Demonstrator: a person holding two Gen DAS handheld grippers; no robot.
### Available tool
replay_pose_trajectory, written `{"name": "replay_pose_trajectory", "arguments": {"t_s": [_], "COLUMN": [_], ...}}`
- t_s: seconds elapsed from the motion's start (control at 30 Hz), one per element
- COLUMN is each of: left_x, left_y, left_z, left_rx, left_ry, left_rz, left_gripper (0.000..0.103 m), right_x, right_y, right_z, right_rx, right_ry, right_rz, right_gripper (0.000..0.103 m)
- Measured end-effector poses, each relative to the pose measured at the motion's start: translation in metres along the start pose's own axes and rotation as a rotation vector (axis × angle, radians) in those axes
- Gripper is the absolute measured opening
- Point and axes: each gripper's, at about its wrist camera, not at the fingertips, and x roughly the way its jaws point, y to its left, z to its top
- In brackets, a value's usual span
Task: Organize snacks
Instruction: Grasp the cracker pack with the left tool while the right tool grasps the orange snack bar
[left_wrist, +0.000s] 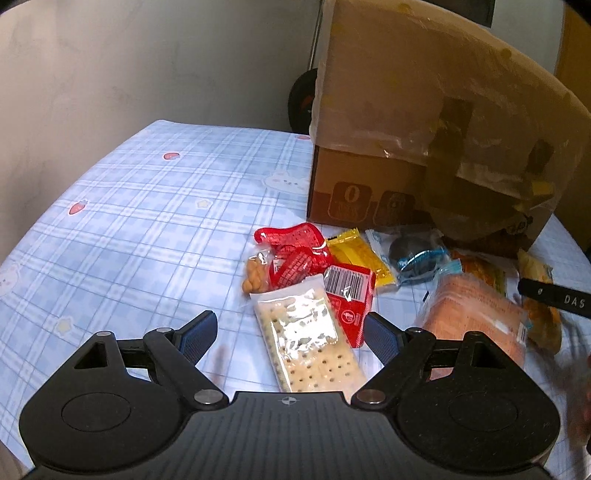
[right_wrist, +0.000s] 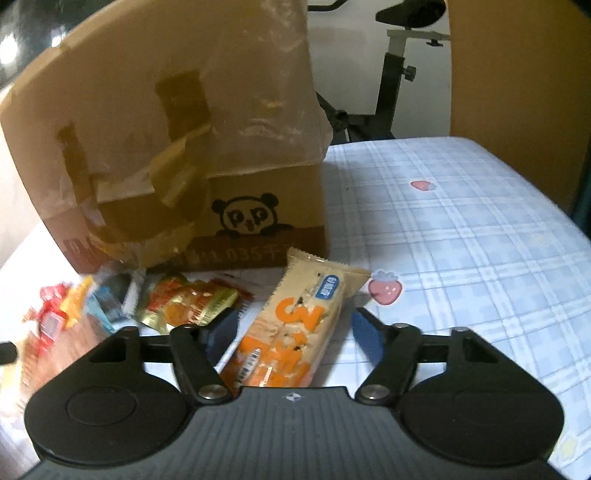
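Note:
A heap of snack packets lies on the blue checked tablecloth in front of a cardboard box. My left gripper is open and low over the cloth, its blue pads either side of a clear cracker packet without touching it. Behind that packet lie red packets, a yellow one and a dark cookie in blue wrap. My right gripper is open around an orange and cream snack bar, with small gaps at both pads. That bar shows as an orange packet in the left wrist view.
The taped box has a panda print and a flap hanging over its front. A gold and orange packet lies left of the bar. Bare cloth spreads to the right. An exercise bike stands behind the table.

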Motion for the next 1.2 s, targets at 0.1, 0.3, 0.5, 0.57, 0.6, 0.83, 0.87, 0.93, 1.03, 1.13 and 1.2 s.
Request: {"name": "replay_pose_trajectory", "arguments": {"t_s": [0.1,0.3,0.5,0.57,0.6,0.83,0.87,0.93,1.03,1.13,1.2], "left_x": [0.002,0.011,0.013,0.014,0.015,0.011,0.01,0.007,0.004,-0.003,-0.009], "left_y": [0.0,0.003,0.002,-0.001,-0.003,-0.003,-0.002,0.0,0.0,-0.001,0.0], "left_z": [-0.001,-0.004,-0.008,-0.009,-0.011,-0.016,-0.015,-0.017,-0.019,-0.019,-0.019], "left_rx": [0.0,-0.019,-0.019,-0.011,-0.004,0.011,0.008,0.006,0.004,0.001,-0.008], "left_ry": [0.002,0.02,0.011,0.019,0.027,-0.006,-0.013,-0.03,-0.043,-0.069,-0.087], "left_rz": [0.015,0.043,0.047,0.051,0.054,0.081,0.08,0.073,0.061,0.057,0.051], "left_gripper": [0.087,0.088,0.088,0.087,0.086,0.059,0.049,0.049,0.049,0.049,0.049], "right_x": [-0.001,-0.002,-0.002,-0.002,-0.002,-0.002,-0.002,-0.002,-0.002,-0.003,-0.003], "right_y": [-0.003,-0.005,-0.005,-0.004,-0.004,-0.005,-0.005,-0.005,-0.005,-0.005,-0.006], "right_z": [-0.004,-0.007,-0.007,-0.008,-0.008,-0.009,-0.009,-0.009,-0.009,-0.009,-0.009], "right_rx": [0.008,0.001,-0.007,-0.009,-0.009,-0.007,-0.007,-0.006,-0.004,-0.003,0.0], "right_ry": [-0.02,-0.038,-0.04,-0.041,-0.041,-0.043,-0.043,-0.043,-0.044,-0.045,-0.045], "right_rz": [-0.001,0.015,0.017,0.016,0.017,0.02,0.02,0.021,0.023,0.023,0.024], "right_gripper": [0.057,0.052,0.052,0.052,0.052,0.052,0.052,0.052,0.052,0.052,0.052]}}
